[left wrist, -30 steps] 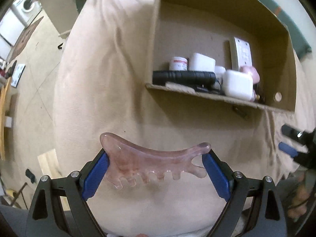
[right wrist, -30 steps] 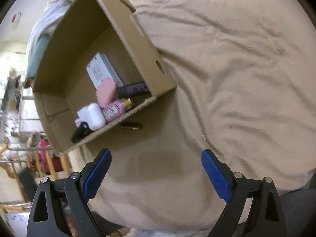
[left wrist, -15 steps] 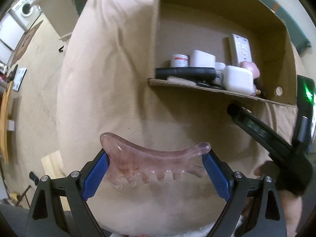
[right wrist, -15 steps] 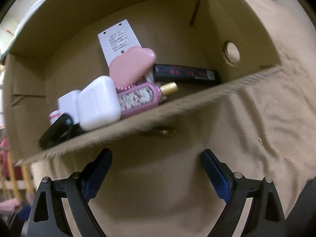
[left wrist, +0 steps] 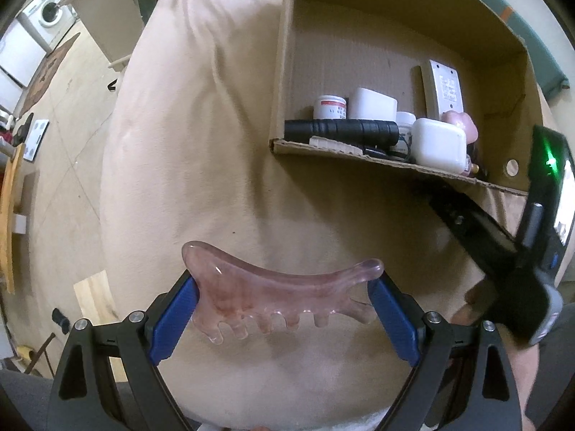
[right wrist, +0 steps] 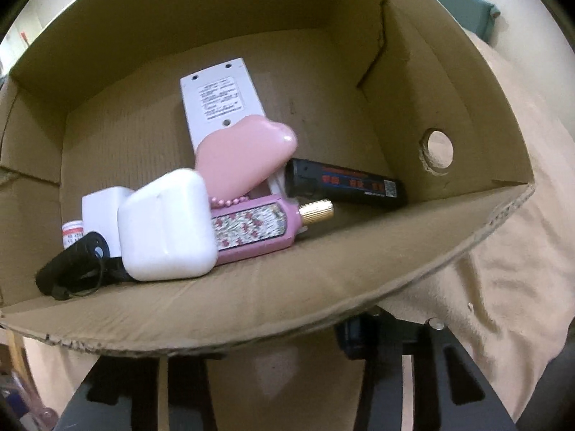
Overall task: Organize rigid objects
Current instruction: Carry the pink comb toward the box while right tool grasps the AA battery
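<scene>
Both claws busy: my left claw (left wrist: 284, 309) grips the pink comb (left wrist: 276, 294), lower centre, next into the box (left wrist: 395, 10); right claw (right wrist: 280, 355) closing, contents unseen.

Surface: you are working over a bed covered by a wrinkled beige blanket (left wrist: 201, 165).
Resting on it: an open cardboard box (left wrist: 359, 46) sits directly on the blanket, with you looking over its low near wall.
Beyond the edge: to your left you can see a tiled floor (left wrist: 54, 165).
</scene>
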`<state>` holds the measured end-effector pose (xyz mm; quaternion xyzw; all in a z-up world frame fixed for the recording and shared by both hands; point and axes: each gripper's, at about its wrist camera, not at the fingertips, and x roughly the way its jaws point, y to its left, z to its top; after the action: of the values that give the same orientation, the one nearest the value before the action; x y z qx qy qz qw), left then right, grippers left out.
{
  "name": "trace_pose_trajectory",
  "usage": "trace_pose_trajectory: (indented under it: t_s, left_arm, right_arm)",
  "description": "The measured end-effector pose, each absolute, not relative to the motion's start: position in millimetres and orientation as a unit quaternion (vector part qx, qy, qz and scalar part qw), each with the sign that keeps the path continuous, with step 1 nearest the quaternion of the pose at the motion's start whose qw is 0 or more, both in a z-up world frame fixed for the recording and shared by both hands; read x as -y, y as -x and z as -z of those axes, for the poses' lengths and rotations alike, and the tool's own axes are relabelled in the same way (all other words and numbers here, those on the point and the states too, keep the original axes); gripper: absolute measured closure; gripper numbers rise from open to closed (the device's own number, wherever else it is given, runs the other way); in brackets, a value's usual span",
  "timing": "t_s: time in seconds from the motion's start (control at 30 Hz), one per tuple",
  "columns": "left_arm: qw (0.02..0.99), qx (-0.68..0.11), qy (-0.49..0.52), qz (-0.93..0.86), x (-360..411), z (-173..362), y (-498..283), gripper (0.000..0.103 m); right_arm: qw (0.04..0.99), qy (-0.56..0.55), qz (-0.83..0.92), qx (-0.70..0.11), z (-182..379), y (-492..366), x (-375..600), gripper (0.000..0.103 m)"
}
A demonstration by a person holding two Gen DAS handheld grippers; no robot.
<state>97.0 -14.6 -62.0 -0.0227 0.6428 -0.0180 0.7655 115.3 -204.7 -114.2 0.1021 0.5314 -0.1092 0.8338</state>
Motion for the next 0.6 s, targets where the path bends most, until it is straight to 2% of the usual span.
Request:
trace_pose_trajectory:
  t_s: [0.3,0.6]
  left_arm:
    - [0.766,-0.643,0.007,0.005,15.8,71.7,-96.7,0.011]
    - [0.775,-0.631,-0.001,0.000,17.4,67.5,-95.4,0.011]
  right_arm:
    - [0.827,-0.081,0.071,-0.552,110.5,-105.4,205.6,0.058]
    - [0.783,-0.065,0.012,-0.618,103.9,-80.0,217.5,0.058]
